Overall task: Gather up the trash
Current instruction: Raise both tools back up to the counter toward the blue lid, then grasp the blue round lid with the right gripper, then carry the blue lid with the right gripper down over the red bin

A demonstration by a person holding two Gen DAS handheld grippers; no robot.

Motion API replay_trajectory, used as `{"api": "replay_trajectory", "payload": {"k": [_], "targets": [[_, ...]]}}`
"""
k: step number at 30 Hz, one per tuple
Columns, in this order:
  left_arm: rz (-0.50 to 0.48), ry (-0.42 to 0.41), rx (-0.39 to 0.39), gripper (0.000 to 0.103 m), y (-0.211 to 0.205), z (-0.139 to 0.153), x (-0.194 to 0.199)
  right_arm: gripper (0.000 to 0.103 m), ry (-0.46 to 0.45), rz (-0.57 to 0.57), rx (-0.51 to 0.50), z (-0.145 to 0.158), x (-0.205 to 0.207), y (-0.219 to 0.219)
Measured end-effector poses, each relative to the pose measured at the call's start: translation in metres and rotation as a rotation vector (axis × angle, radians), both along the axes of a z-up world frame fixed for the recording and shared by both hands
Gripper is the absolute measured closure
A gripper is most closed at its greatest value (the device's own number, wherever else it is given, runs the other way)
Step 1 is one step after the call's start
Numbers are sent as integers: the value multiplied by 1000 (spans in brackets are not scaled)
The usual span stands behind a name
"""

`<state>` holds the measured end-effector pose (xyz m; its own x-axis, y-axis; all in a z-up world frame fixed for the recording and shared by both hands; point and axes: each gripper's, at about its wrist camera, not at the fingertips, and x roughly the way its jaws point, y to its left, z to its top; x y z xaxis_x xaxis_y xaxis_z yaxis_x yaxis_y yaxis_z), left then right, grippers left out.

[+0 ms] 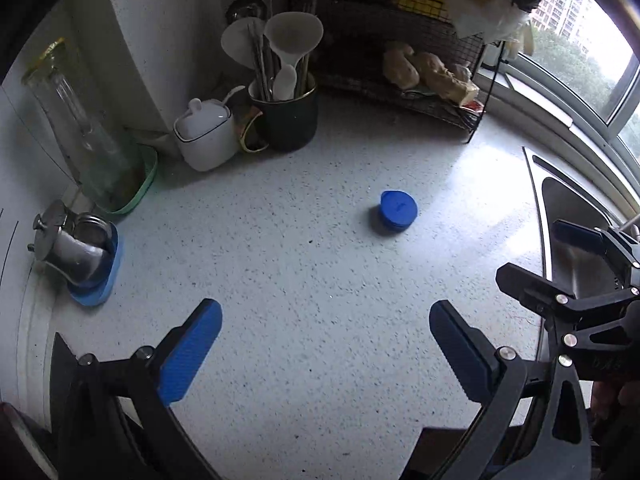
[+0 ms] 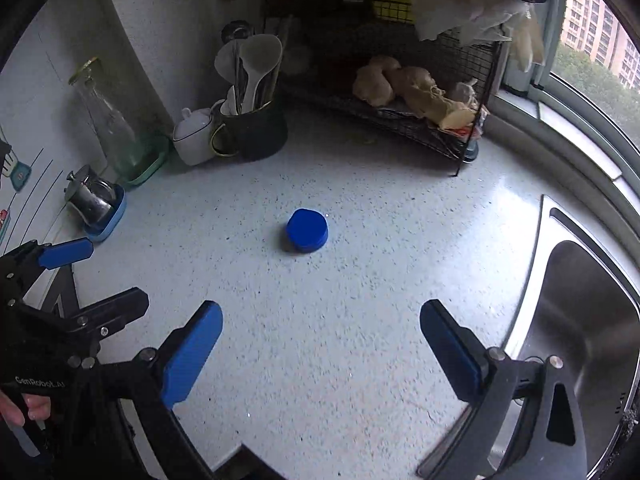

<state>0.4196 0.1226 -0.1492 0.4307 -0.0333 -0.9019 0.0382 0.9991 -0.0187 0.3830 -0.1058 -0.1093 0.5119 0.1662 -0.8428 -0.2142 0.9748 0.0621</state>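
A round blue plastic cap [image 1: 397, 211] [image 2: 307, 231] lies alone on the speckled white countertop [image 1: 304, 264] [image 2: 360, 272]. My left gripper [image 1: 326, 316] hovers open above the counter, the cap ahead and to the right of its fingers. My right gripper [image 2: 320, 318] is open too, with the cap ahead and slightly left of centre. Nothing sits between either pair of blue pads. Each gripper shows in the other's view: the right gripper [image 1: 536, 252] at the right edge, the left gripper [image 2: 112, 276] at the left edge.
Along the back stand a glass bottle [image 1: 80, 128], a metal pot on a blue tray [image 1: 76, 252], a white sugar bowl [image 1: 206, 136], a black utensil holder [image 1: 286, 114] and a wire rack with ginger [image 1: 428, 72]. A steel sink [image 2: 580, 320] lies to the right.
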Motion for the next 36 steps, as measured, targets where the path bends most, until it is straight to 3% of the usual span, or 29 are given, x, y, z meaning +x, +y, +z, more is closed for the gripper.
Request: {"api": "replay_trajectory", "payload": {"k": [8,13,21,23,27,30,36], "targets": [[80,40,1,0,27,-39,41,4,72,51,-40,-44,69,24],[89,58,3,0,37,-58,54,4,93,69,-58,-64,92,32],[126,61,-12,0,47,-73,56,14,117,70,-39,-84,112,34],[126,67,-8,0,48,-77,56,26,133,73,-35,-89,114,35],[129,69,1,0,50,-80,52,39,113,79,-67,-90,116,40],[136,71,3,0,52,-82,45,59,96,106,-83,-87,112,46],[121,65,0,0,40,-74,22,59,106,110,-63,-80,83,39]]}}
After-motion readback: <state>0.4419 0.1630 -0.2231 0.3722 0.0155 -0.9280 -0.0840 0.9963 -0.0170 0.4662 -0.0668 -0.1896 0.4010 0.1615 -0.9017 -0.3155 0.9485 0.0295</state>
